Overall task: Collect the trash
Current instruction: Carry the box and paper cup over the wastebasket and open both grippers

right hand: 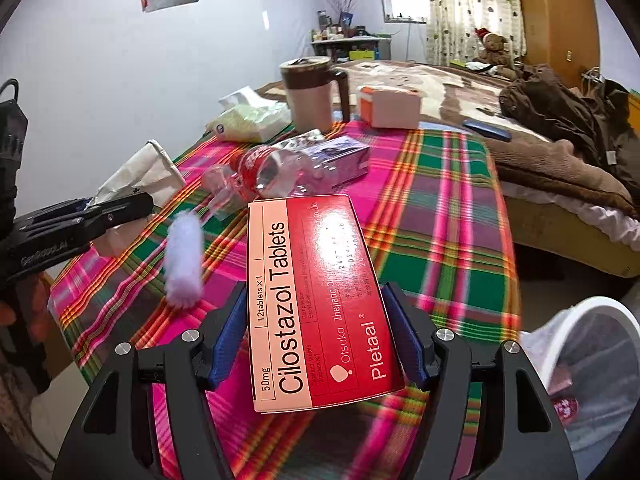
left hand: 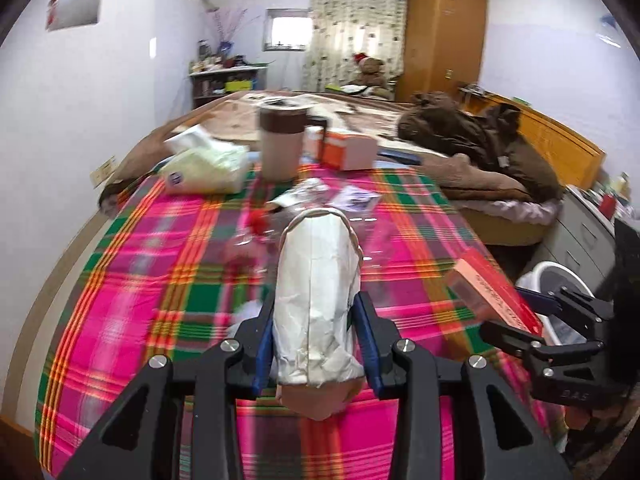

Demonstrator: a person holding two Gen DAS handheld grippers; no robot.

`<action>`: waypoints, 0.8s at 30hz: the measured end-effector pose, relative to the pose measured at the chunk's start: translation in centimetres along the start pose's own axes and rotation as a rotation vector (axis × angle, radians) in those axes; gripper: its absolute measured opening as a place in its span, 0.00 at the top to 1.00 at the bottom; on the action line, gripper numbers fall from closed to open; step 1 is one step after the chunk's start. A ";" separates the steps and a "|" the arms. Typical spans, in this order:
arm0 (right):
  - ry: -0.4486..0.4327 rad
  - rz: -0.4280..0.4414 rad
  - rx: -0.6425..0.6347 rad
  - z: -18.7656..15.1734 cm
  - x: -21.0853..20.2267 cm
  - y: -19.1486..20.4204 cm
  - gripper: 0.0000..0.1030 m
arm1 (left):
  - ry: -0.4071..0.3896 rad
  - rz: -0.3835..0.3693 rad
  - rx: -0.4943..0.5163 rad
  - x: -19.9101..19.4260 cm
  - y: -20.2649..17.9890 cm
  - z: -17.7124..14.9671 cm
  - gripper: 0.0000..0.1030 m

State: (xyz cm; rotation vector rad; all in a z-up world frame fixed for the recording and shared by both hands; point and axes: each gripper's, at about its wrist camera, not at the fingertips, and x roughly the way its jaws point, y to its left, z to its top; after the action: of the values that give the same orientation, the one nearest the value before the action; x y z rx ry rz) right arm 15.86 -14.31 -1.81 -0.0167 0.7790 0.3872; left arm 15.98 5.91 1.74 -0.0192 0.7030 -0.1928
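My left gripper [left hand: 314,316] is shut on a crumpled white paper bag [left hand: 316,292] held above the plaid table; it also shows in the right wrist view [right hand: 140,178]. My right gripper [right hand: 316,320] is shut on a red Cilostazol tablet box [right hand: 312,296], held above the table's near right part; the box also shows in the left wrist view [left hand: 492,292]. An empty clear plastic bottle [right hand: 272,170], a purple carton [right hand: 340,156] and a white tissue wad [right hand: 184,256] lie on the plaid tablecloth [right hand: 440,216].
A white bin with a liner [right hand: 592,344] stands on the floor right of the table. At the table's far end are a brown mug [right hand: 310,94], a tissue pack [right hand: 252,118] and an orange-and-pink box [right hand: 388,106]. A bed with brown clothes [right hand: 560,120] lies beyond.
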 end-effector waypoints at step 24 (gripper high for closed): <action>-0.065 -0.272 0.223 -3.9 -8.3 -11.9 0.34 | 0.036 -0.276 0.213 2.6 -18.6 0.2 0.62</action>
State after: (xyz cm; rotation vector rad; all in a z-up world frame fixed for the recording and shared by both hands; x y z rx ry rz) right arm 11.95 -28.71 -0.45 0.0976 0.7404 0.0411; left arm 14.89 -12.81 1.70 0.0914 0.7115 -0.5334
